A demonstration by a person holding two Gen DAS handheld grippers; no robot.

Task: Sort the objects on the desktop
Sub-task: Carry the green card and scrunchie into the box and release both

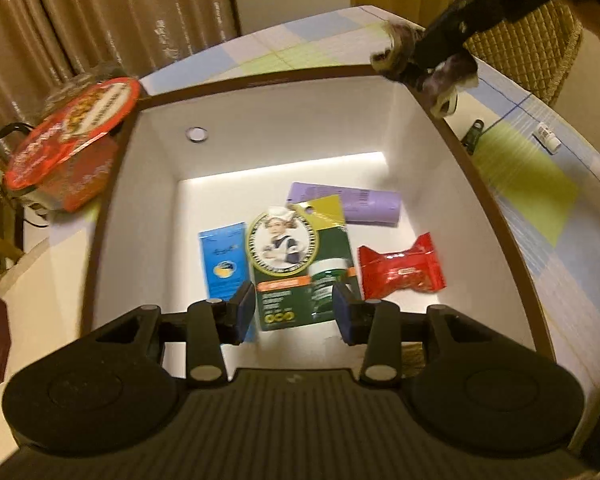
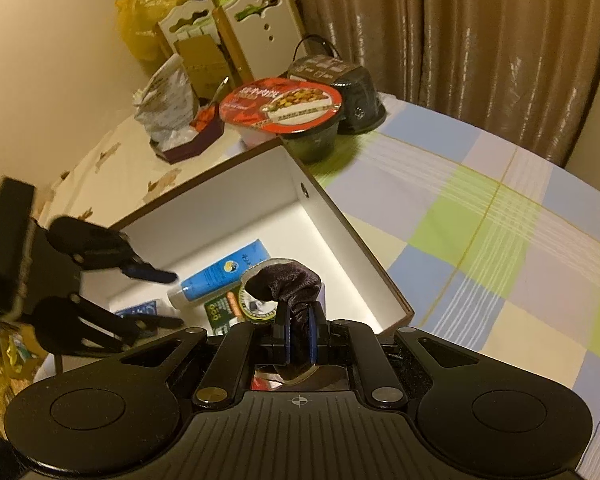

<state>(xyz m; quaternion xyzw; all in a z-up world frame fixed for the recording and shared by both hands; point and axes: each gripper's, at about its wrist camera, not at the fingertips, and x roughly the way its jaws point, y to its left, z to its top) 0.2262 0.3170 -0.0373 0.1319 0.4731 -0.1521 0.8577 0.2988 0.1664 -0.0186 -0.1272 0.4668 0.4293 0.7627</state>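
Hovering over the open white box, the left gripper spreads its fingers wide with nothing between them; below lie a green card packet, a blue tube, a purple roll and a red sachet. At the box's far right corner the right gripper carries a dark velvet scrunchie — just above the rim. From the right wrist view, the fingers are pinched narrow on that scrunchie, which loops up and forward from the pads, hanging over the box interior. The right hand is clearly the nearer one; the drop looks to lie straight below, onto the green packet beside the blue tube.
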